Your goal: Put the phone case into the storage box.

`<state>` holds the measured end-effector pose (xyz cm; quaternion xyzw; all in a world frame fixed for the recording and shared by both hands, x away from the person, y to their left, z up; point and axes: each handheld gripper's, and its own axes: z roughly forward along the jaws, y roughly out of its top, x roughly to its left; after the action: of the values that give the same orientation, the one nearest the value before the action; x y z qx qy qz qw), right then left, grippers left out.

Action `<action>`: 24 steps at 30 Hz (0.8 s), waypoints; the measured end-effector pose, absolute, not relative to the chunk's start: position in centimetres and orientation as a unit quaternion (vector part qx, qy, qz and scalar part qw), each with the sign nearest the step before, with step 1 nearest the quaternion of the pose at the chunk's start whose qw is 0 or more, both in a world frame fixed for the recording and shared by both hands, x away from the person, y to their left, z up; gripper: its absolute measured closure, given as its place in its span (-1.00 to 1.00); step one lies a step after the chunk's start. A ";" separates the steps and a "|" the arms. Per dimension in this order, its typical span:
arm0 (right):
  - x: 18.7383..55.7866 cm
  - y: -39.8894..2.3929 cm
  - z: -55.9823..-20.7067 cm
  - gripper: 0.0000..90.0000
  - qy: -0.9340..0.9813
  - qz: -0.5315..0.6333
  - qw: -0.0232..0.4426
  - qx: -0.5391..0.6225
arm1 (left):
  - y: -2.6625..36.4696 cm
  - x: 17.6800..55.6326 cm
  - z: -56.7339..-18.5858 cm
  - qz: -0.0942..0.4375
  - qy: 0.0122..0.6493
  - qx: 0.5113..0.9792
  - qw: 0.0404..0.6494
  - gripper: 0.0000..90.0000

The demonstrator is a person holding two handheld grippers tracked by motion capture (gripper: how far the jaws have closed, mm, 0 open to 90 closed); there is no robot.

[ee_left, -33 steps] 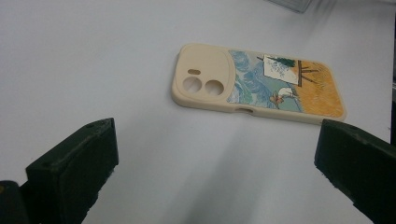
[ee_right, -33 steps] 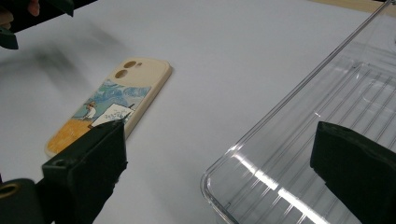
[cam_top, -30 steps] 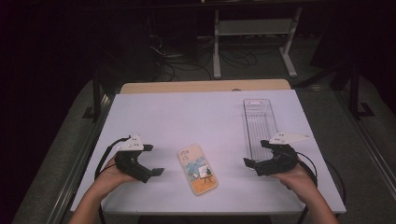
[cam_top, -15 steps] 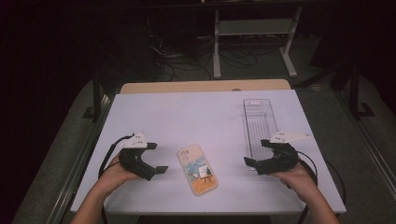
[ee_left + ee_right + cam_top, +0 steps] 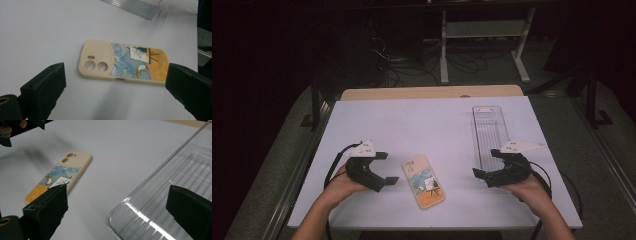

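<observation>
A cream phone case (image 5: 423,180) with a painted picture lies flat near the table's front middle, camera cut-outs toward the far side. In the left gripper view the phone case (image 5: 122,62) lies just beyond the two spread black jaws. My left gripper (image 5: 385,168) is open, a little left of the case, with nothing between its jaws. My right gripper (image 5: 488,163) is open too, at the near end of a clear plastic tray (image 5: 489,132). The right gripper view has the tray (image 5: 172,187) on the right and the phone case (image 5: 58,177) on the left.
The white table top (image 5: 422,120) has free room across its middle and far half. A tan board (image 5: 432,93) edges the far side. Dark floor, cables and a metal stand (image 5: 484,30) lie beyond. The other hand's gripper (image 5: 17,127) appears at the right gripper view's top left.
My left gripper has moved a little to the right, closer to the phone case. The right gripper has barely shifted.
</observation>
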<state>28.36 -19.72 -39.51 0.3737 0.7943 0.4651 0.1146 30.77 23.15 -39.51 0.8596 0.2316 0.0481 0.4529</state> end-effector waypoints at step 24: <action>28.4 -19.6 -39.5 -0.92 0.796 0.461 0.112 0.376 | 20.2 31.3 -39.2 0.035 0.208 0.861 0.463 -0.40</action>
<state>28.44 -19.62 -39.53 0.3762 0.7960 0.4608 0.1121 31.30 20.17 -39.19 0.8608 0.2083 0.0350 0.4630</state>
